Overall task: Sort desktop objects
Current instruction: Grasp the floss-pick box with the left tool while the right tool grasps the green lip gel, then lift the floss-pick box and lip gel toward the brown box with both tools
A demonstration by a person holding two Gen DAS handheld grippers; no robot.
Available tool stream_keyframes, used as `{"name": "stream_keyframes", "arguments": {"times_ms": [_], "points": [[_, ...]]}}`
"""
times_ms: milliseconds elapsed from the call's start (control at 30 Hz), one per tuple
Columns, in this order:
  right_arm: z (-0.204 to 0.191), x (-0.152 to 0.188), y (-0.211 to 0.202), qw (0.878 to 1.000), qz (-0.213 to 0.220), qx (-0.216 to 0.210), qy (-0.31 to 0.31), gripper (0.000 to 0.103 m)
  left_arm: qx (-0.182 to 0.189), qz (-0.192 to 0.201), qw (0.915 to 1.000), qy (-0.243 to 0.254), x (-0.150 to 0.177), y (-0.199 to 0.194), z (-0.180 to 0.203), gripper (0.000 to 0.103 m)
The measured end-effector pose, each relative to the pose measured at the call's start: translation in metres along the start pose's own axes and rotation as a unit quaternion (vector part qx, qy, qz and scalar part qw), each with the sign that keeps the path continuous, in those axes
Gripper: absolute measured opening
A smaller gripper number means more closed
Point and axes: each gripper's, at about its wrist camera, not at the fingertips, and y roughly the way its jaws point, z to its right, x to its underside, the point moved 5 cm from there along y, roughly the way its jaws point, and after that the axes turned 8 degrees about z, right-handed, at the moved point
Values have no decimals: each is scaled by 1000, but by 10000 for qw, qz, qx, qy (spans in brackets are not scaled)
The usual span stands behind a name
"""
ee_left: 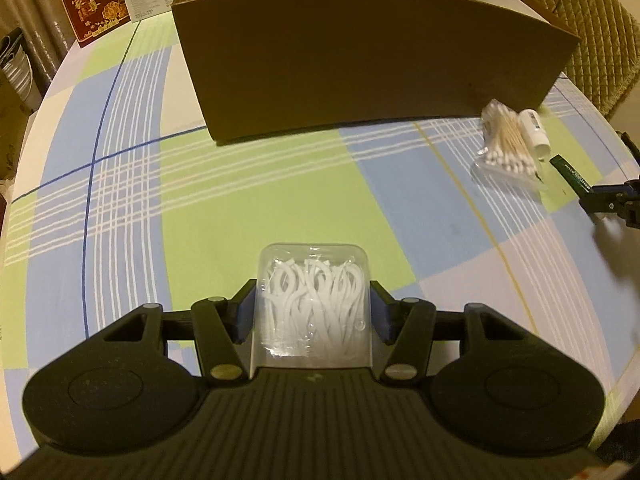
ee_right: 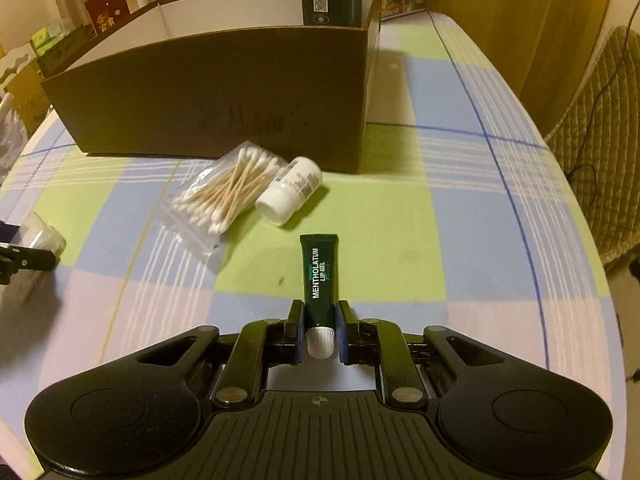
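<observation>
Your right gripper (ee_right: 319, 330) is clamped on a dark green lip gel tube (ee_right: 320, 280) near its white cap. Your left gripper (ee_left: 313, 307) grips a clear plastic box of white floss picks (ee_left: 314, 306) by its sides. Ahead of both stands a large brown cardboard box (ee_right: 216, 96) on the checked surface (ee_right: 400, 220). Just in front of that box lie a clear bag of cotton swabs (ee_right: 228, 196) and a small white bottle (ee_right: 290, 190), touching each other.

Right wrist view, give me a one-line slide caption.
Right gripper shut on lip gel tube; cotton swabs and cardboard box beyond.
</observation>
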Motion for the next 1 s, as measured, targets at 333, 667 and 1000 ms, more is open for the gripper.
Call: {"name": "stream_keyframes", "arguments": {"times_ms": [333, 667, 1000], "points": [[-23, 18, -26, 9990, -98, -392, 192, 12, 141, -24, 9999, -11, 8, -15, 1, 52], [-51, -8, -44, 9968, 211, -762, 96, 12, 360, 286, 9989, 11, -15, -38, 10, 52], [-71, -36, -52, 9929, 446, -1102, 12, 12, 491, 649, 9967, -27, -46, -62, 15, 52]]}}
